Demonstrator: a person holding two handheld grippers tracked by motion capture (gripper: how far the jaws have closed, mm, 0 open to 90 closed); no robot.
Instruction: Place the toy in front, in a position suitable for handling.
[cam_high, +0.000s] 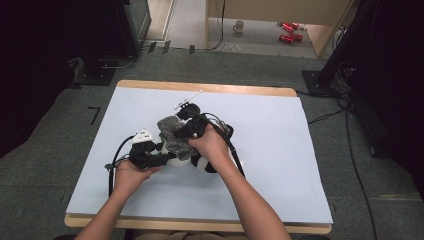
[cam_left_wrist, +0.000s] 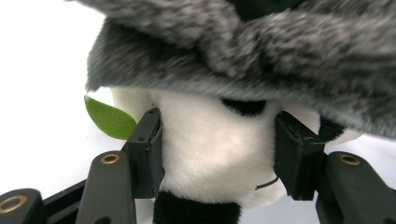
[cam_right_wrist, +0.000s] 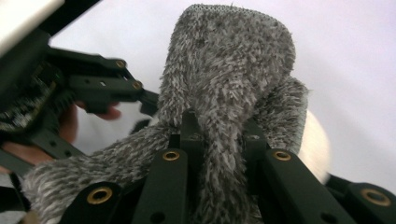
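Observation:
A black-and-white plush panda (cam_high: 199, 161) lies mid-table on the pale blue mat (cam_high: 280, 150). A grey fuzzy cloth (cam_high: 172, 135) drapes over its head. My left gripper (cam_high: 162, 155) comes in from the left and is shut on the panda's white head (cam_left_wrist: 215, 149), one pad on each side, under the grey cloth (cam_left_wrist: 261, 51). My right gripper (cam_high: 186, 131) is shut on a fold of the grey cloth (cam_right_wrist: 224, 93), pinching it just above the panda. A green felt leaf (cam_left_wrist: 109, 119) pokes out beside the left jaw.
The wooden table (cam_high: 200, 87) stands on grey carpet. Cables trail over the floor at the right (cam_high: 350, 135). A mug (cam_high: 239, 26) and red cans (cam_high: 289, 31) lie on the floor far behind the table.

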